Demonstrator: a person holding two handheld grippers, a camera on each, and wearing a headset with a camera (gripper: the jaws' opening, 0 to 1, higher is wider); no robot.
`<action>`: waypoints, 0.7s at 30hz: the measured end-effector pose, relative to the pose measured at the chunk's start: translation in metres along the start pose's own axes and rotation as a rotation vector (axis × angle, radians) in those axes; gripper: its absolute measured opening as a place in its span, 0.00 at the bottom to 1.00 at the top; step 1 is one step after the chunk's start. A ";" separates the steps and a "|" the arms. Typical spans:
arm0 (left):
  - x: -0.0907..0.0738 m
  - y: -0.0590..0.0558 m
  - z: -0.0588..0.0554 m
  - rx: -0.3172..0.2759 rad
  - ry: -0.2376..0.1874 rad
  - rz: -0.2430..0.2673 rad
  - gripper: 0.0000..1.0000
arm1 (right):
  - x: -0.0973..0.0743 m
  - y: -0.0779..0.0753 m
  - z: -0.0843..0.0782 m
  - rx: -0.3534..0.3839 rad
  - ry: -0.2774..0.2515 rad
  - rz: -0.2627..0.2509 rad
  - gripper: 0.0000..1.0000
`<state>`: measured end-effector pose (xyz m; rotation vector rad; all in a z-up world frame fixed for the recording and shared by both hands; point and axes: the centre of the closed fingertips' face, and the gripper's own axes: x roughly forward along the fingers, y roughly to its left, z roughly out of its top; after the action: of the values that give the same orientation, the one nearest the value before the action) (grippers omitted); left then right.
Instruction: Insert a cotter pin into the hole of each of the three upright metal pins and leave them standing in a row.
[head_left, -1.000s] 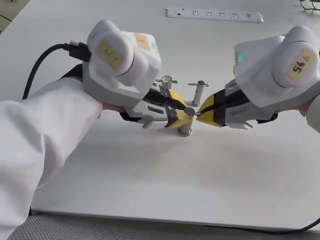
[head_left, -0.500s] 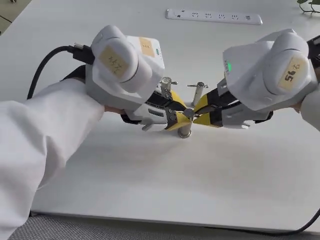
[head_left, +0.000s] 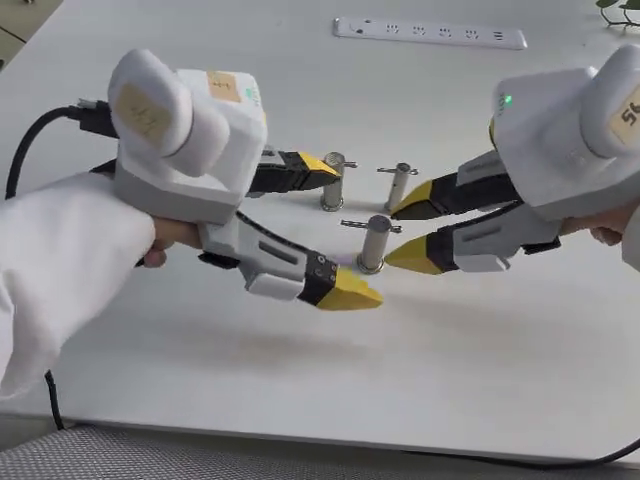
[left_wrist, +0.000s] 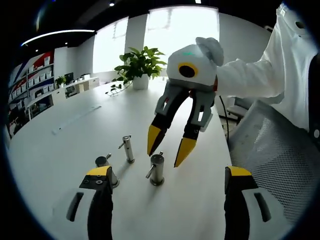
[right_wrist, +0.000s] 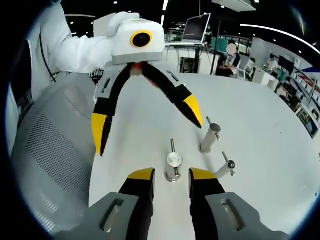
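Both now opened, left gripper (head_left: 348, 230) wide and right gripper (head_left: 398, 238) narrower, we have released the nearest short steel pin (head_left: 374, 246), its thin wire cotter pin (head_left: 353, 224) seated, likely the last.

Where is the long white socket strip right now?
In the head view the socket strip lies flat at the far side of the white table, beyond the metal pins and slightly right of centre.

In the head view, at centre, one metal pin (head_left: 331, 195) stands partly behind the left gripper (head_left: 355, 232)'s upper jaw. The right gripper (head_left: 392, 238)'s housing and a plant (head_left: 620, 8) are cut by the right edge. In the left gripper view, lower left, a metal pin (left_wrist: 102, 161) is half hidden by that gripper's own jaw tip.
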<state>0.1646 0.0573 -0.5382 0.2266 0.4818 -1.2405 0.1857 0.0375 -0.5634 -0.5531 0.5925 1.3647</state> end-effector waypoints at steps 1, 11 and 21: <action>-0.002 -0.001 -0.002 -0.001 0.002 -0.002 0.99 | 0.001 0.000 0.001 0.012 -0.007 0.003 0.22; -0.025 -0.012 -0.029 -0.038 0.072 0.003 0.99 | 0.014 0.004 0.002 0.048 -0.018 0.006 0.19; -0.039 -0.022 -0.033 -0.065 0.070 0.031 0.99 | 0.021 0.005 0.006 0.064 -0.032 0.012 0.13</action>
<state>0.1270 0.0974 -0.5471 0.2218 0.5762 -1.1873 0.1836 0.0572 -0.5730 -0.4755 0.6123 1.3583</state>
